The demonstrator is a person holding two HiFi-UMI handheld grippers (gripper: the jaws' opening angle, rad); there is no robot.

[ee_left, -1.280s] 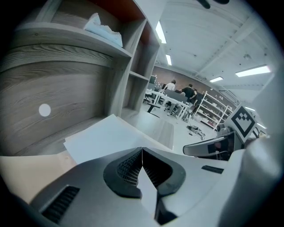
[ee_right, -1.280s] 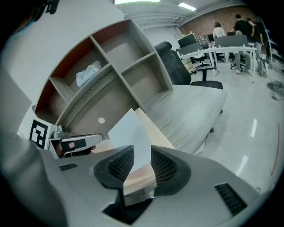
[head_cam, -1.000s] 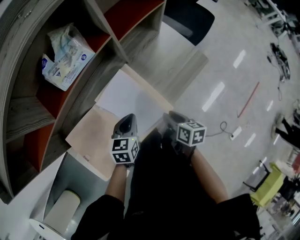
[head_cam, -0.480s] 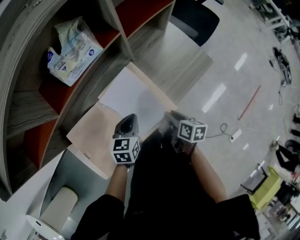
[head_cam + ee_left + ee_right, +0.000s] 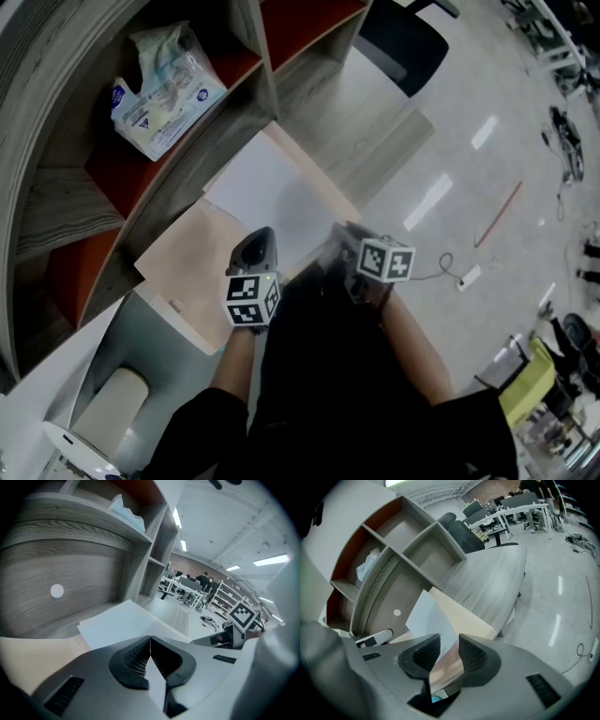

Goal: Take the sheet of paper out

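Note:
A white sheet of paper (image 5: 272, 192) lies flat on the beige desk top (image 5: 183, 267), in front of the curved wooden shelf (image 5: 202, 155). My left gripper (image 5: 255, 242) rests at the sheet's near edge. In the left gripper view its jaws (image 5: 150, 641) are shut, with a white wedge of the sheet (image 5: 124, 623) pinched between the pads. My right gripper (image 5: 339, 239) hovers just right of it at the desk's edge. Its jaws (image 5: 449, 651) stand a little apart, and the sheet (image 5: 431, 616) runs toward the gap without being pressed.
A plastic tissue pack (image 5: 164, 89) sits in an upper shelf compartment with red backing. A dark office chair (image 5: 403, 47) stands behind the grey wood desk (image 5: 375, 131). A white cylinder (image 5: 108, 412) stands at lower left. Shiny floor with cables lies to the right.
The head view has drifted, so the shelf and tissue pack sit further right in the picture. Both grippers and the sheet stay where they were.

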